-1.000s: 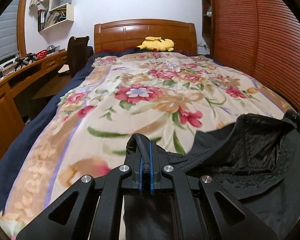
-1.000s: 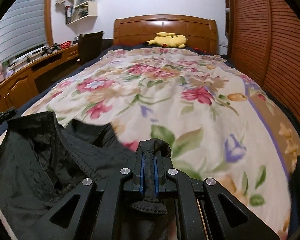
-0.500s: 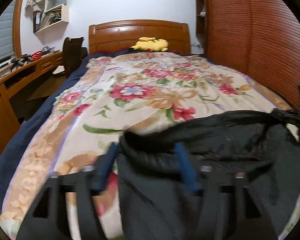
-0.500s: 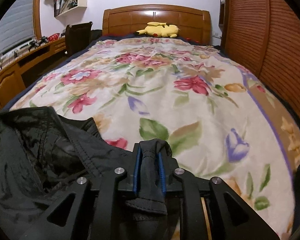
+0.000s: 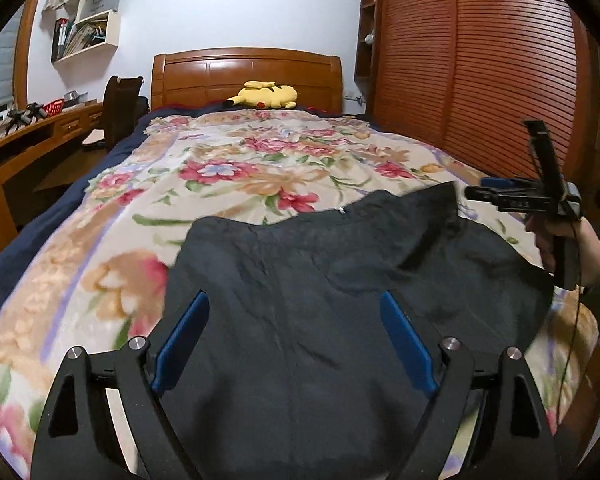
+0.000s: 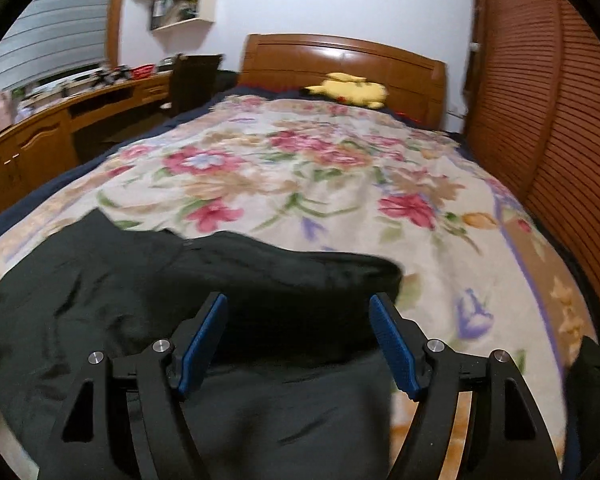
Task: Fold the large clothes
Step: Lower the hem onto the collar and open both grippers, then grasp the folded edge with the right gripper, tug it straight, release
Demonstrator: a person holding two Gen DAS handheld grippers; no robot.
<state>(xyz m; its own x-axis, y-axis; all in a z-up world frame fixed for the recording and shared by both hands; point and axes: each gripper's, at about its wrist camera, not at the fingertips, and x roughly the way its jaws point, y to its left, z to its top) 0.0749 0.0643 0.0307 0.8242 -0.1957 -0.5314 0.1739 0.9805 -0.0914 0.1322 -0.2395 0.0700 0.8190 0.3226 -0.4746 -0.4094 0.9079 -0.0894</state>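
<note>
A large dark garment lies spread over the near end of the floral blanket. In the left wrist view my left gripper hovers over it. Its jaws are opening wide and the blue pads press on nothing; cloth lies beneath the gap. My right gripper stands over the garment near its right edge. Its jaws are also opening, with cloth below but not pinched. The left wrist view also shows the right gripper from the side, in a person's hand.
The bed runs away to a wooden headboard with a yellow plush toy in front of it. A wooden desk and a dark chair stand along the left. Slatted wardrobe doors line the right.
Both grippers were shut on folds of the garment's edge and have let go, their jaws spreading wide. The garment has dropped flatter onto the blanket and both hands have shifted.
</note>
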